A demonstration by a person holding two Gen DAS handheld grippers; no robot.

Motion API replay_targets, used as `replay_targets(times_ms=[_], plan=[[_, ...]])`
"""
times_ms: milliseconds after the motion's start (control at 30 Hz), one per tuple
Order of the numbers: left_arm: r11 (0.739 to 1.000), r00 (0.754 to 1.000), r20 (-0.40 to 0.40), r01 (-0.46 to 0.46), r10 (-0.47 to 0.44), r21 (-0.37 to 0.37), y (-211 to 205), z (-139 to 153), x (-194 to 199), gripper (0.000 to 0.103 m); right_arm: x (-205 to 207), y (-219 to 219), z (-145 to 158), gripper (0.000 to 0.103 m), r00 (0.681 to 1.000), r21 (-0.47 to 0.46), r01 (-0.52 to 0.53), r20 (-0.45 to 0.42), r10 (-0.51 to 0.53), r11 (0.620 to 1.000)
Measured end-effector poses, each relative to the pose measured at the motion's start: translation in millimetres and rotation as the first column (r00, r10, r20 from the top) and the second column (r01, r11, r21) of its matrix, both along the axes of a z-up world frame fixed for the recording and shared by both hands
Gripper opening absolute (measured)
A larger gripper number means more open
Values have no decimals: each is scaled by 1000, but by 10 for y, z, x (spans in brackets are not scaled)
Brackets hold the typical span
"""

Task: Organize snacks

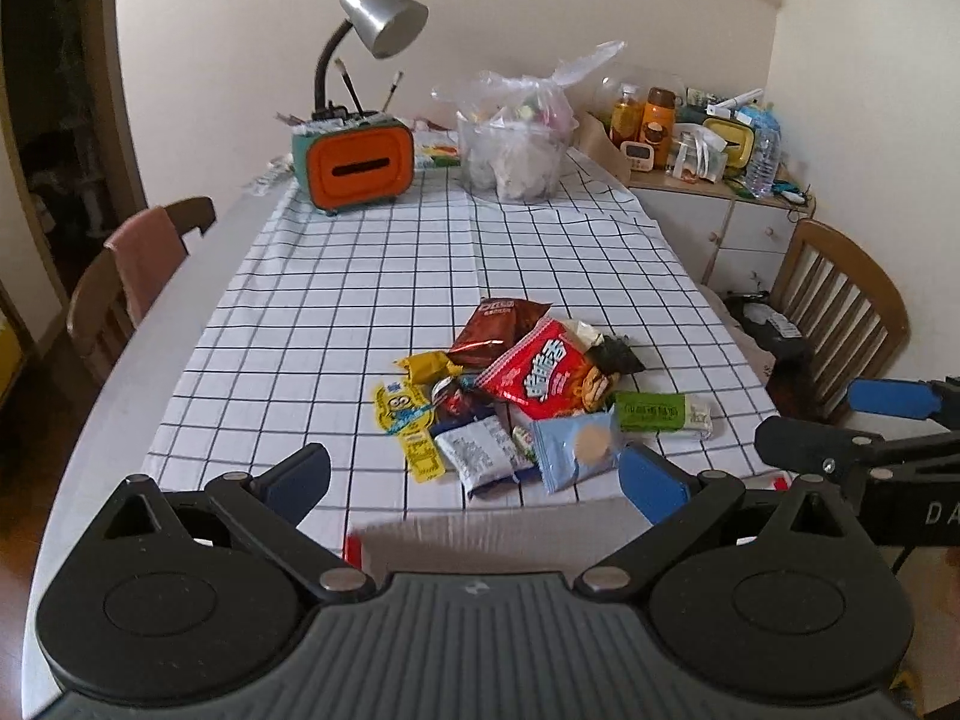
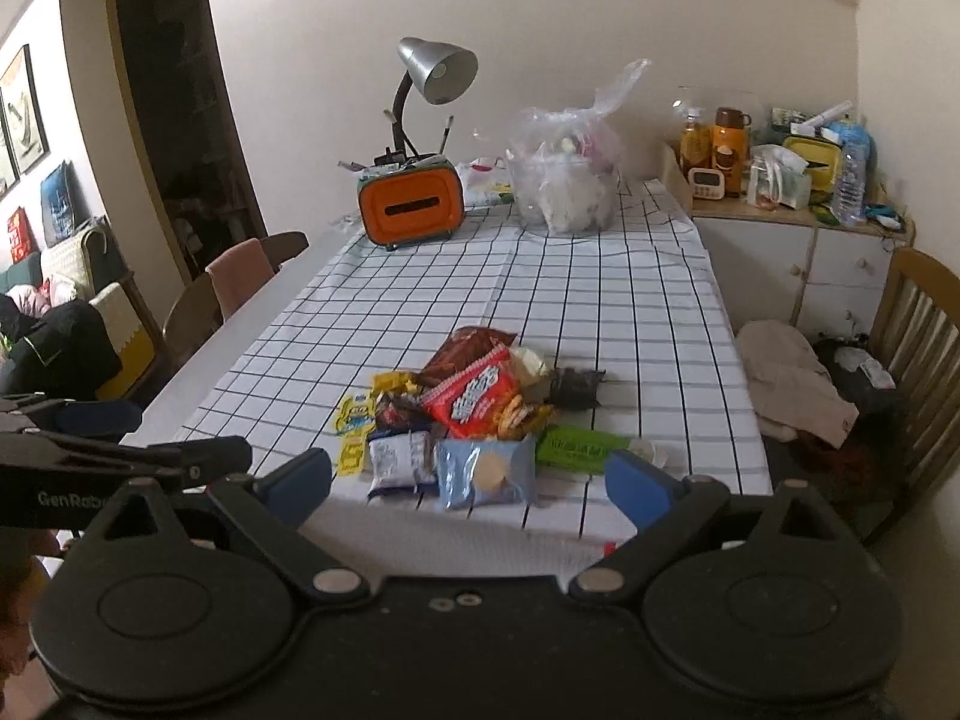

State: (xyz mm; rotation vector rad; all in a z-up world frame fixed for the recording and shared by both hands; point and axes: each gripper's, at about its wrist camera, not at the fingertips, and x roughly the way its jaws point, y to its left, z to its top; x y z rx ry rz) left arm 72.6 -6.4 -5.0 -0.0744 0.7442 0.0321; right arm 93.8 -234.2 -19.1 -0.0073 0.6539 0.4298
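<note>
A pile of snack packets lies on the checked tablecloth (image 1: 360,276) near the table's front edge. On top is a red bag (image 1: 546,375) (image 2: 474,399), with a brown bag (image 1: 495,330) behind it. A light blue packet (image 1: 576,447) (image 2: 486,471), a green bar (image 1: 657,414) (image 2: 576,450) and a yellow cartoon packet (image 1: 402,414) lie at the front. My left gripper (image 1: 474,480) hovers open just short of the pile, with nothing between its fingers. My right gripper (image 2: 468,486) is open too, at the same distance and to the right of the left one.
At the table's far end stand an orange tissue box (image 1: 360,168) with a desk lamp (image 1: 384,18) and a clear tub (image 1: 516,156) under a plastic bag. Wooden chairs (image 1: 840,312) (image 1: 138,276) flank the table. A cluttered white cabinet (image 2: 798,264) is at the back right.
</note>
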Motion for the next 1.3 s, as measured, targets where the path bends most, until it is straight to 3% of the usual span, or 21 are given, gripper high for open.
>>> replay_targets(times_ms=[333,500,733,933,1133,1300], plan=[[999,999,-35,37,-37,-1,316,93,780,103,741,141,64,99,999,-100,15,-34,-18,995],[998,994,-89,68,-69,-16,428,-9,1213,103,1171,317,-49,98,993,-128,-43,-112,29,991],[995,972,-222,62,-77,-74,596,-336,1770,102,1701,651,-373,95,971,-208,-136,-223,88,969],[991,934,-343,59,-97,-120,652,-765,2101,102,1940,901,-727,90,948,-289,-209,-295,120,934],[987,908,-409,32,-93,-155,663,-1076,2296,94,2056,1114,-979,86,932,-336,-254,-336,136,907],[984,891,-444,19,-97,-177,626,-1251,2383,91,2053,1281,-1174,86,927,-412,-293,-342,151,863]])
